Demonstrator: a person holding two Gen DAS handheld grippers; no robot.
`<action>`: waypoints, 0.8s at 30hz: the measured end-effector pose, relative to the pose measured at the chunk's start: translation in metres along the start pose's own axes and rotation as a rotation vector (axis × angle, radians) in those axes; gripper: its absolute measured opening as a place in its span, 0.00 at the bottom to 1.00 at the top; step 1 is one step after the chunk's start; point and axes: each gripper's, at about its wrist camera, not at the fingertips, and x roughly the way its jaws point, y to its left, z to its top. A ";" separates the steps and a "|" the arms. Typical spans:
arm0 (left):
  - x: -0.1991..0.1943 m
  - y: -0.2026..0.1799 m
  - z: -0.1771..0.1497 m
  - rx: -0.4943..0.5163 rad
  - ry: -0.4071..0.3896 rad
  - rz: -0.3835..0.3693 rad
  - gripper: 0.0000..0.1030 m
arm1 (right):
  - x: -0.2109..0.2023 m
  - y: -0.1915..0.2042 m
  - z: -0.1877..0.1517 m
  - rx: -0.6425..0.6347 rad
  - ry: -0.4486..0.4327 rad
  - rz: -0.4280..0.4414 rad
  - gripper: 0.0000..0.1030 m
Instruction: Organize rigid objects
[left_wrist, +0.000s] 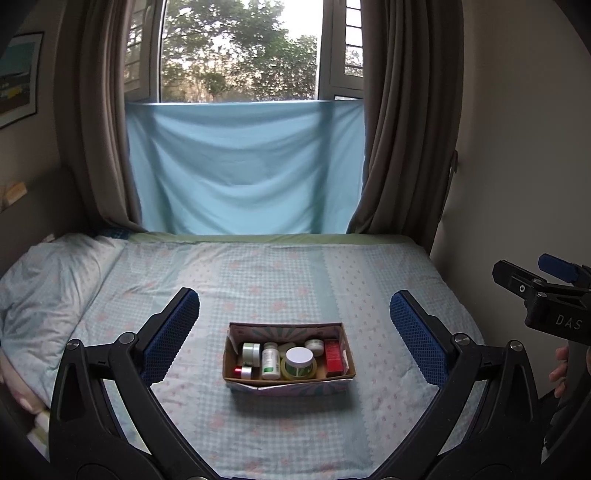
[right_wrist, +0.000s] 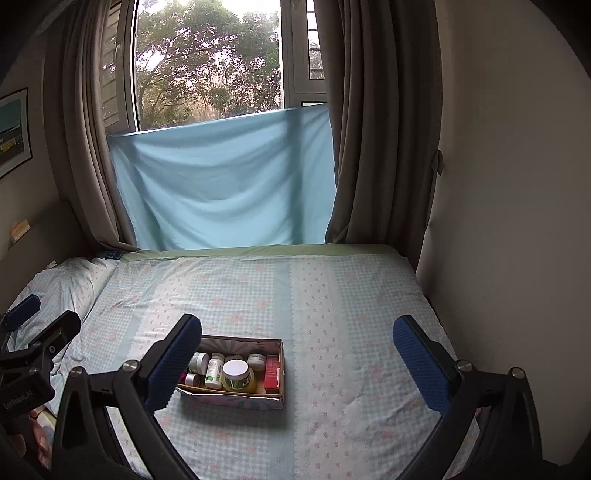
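I see the cardboard box (left_wrist: 289, 356) on the bed (left_wrist: 258, 280), centred between my left gripper (left_wrist: 295, 338) fingers, spread wide and holding nothing. Right gripper (right_wrist: 297, 360) likewise spread, empty, box at its left finger. Inside: white-lidded jar (left_wrist: 299, 363), white bottle (left_wrist: 270, 360), red carton (left_wrist: 333, 357), small jars.

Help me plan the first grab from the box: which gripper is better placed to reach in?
Probably the left gripper: the cardboard box sits centred between its open jaws. In the right gripper view, the box lies off to the left, partly behind its left finger.
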 end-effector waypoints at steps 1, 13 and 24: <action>-0.001 0.000 0.000 0.002 -0.003 0.002 1.00 | 0.000 0.000 0.000 0.000 -0.001 0.000 1.00; -0.004 0.000 0.002 0.016 -0.014 -0.003 1.00 | -0.001 0.004 -0.002 0.006 -0.004 0.000 1.00; -0.002 -0.005 0.005 0.029 -0.030 -0.002 1.00 | -0.003 0.005 -0.001 0.010 -0.006 -0.002 1.00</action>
